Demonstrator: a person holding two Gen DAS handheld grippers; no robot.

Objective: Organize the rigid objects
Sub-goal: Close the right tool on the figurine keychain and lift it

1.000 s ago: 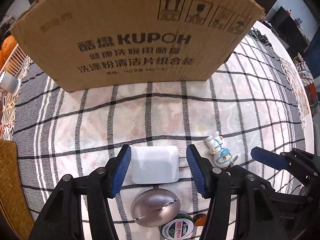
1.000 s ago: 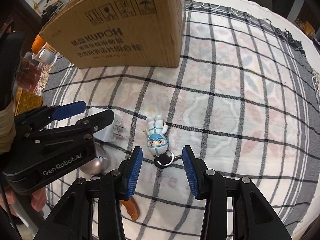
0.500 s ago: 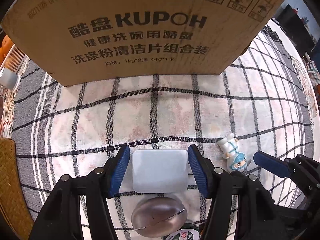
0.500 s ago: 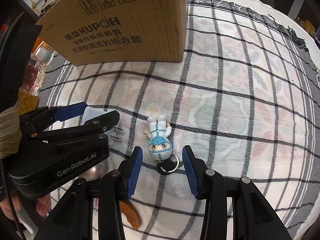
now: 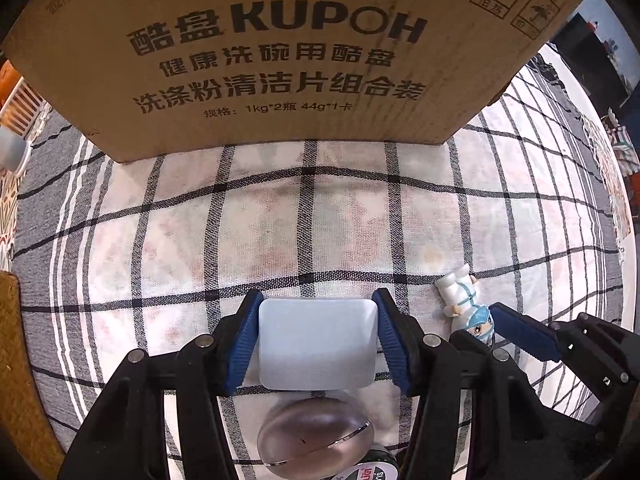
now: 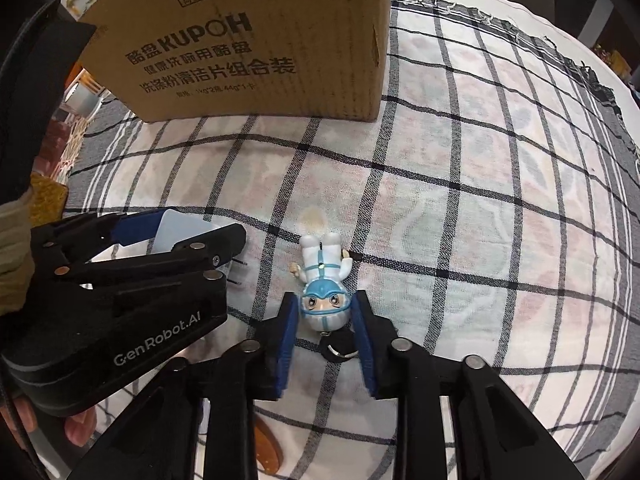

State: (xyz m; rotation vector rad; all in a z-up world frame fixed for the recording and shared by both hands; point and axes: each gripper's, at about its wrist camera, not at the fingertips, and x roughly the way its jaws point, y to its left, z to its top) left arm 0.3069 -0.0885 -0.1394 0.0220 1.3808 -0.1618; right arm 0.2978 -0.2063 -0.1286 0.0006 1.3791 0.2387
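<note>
Now the right gripper [image 6: 323, 330] is seen closing on the figurine's [image 6: 323, 280] head, where a second ago its pads stood apart. Just beside it, the left gripper [image 5: 318, 342] is closing against the white charger [image 5: 318, 344]. Both can probably be lifted next toward the cardboard box [image 5: 280, 52] beyond.

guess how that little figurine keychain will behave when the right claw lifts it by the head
The figurine keychain looks like rigid, light plastic. Its rounded glossy head may slip between the closing right claw. Its key ring will probably dangle.
</note>
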